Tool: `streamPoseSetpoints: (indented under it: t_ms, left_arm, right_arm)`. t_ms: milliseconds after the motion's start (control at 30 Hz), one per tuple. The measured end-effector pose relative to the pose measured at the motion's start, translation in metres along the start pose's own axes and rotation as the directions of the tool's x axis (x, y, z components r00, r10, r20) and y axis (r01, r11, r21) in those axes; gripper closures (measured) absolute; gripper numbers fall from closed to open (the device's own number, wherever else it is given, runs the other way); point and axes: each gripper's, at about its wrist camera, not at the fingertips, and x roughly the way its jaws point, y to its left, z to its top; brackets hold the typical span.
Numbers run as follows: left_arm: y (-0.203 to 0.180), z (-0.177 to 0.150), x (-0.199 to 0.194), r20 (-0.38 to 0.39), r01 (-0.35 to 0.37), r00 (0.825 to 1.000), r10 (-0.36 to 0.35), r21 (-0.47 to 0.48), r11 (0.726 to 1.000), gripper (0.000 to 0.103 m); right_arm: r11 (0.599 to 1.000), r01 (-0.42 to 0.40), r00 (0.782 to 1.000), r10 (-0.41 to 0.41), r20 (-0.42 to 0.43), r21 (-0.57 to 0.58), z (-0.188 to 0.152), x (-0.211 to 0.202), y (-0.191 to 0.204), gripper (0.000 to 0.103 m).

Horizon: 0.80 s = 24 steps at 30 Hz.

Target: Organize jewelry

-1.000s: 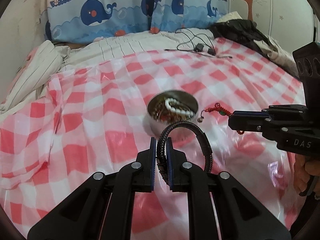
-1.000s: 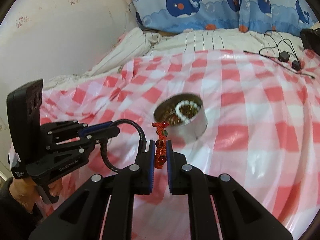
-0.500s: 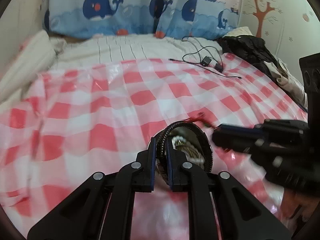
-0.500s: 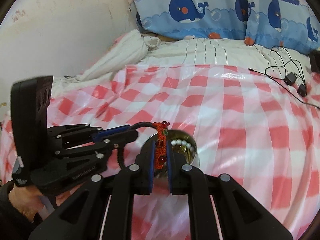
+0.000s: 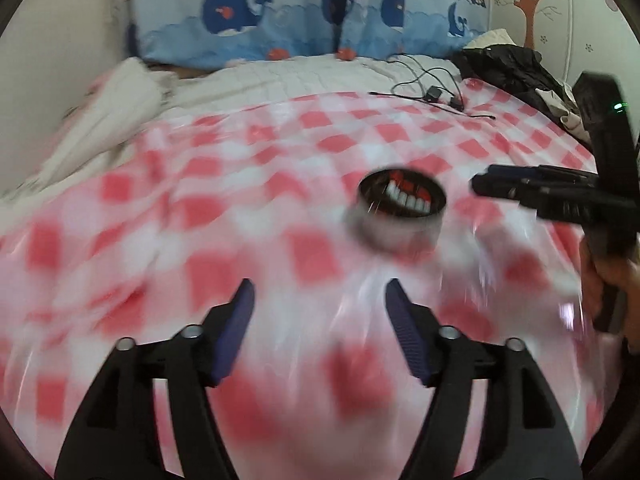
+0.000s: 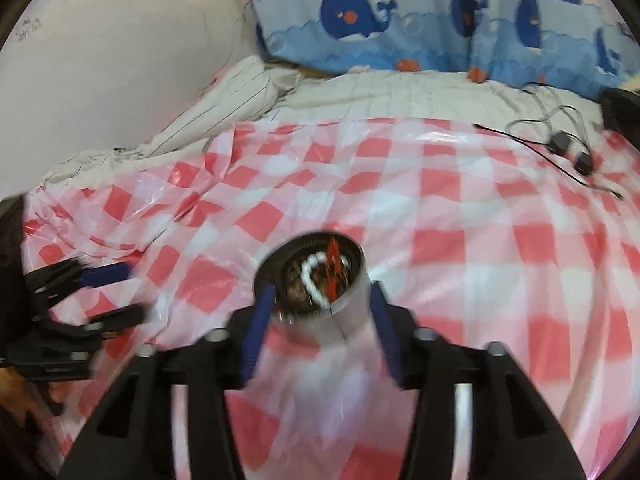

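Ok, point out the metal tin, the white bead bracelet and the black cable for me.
metal tin (image 6: 352, 316): right wrist view, on its shiny outer wall.
white bead bracelet (image 6: 310, 280): right wrist view, on the beads inside the tin.
black cable (image 6: 560, 145): right wrist view, on its small black block.

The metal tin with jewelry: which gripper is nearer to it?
Right. The right gripper has the metal tin just ahead of its opening, empty jaws; the left gripper, also opening and empty, sits farther back.

My red-checked plastic sheet (image 6: 440, 208) covers the bed. Behind it I see whale-print curtains (image 6: 400, 24). Black cables (image 6: 568, 148) lie on its far corner.
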Motion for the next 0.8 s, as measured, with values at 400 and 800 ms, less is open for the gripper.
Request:
streamPoseSetpoints:
  t_ms: [400,800]
  left_arm:
    - [0.043,-0.060,-0.067,0.041,-0.126,0.990,0.135,-0.173,0.977,0.016]
    - [-0.011,-0.043,-0.058,0.100,-0.107,0.989,0.105,0.018,0.994,0.010]
  right_arm:
    - [0.984,0.165,0.985,-0.160,0.064,-0.072,-0.061,-0.005,0.030,0.022]
    - [0.983,0.179,0.981,-0.181,0.063,0.041,-0.070,-0.001,0.006,0.008]
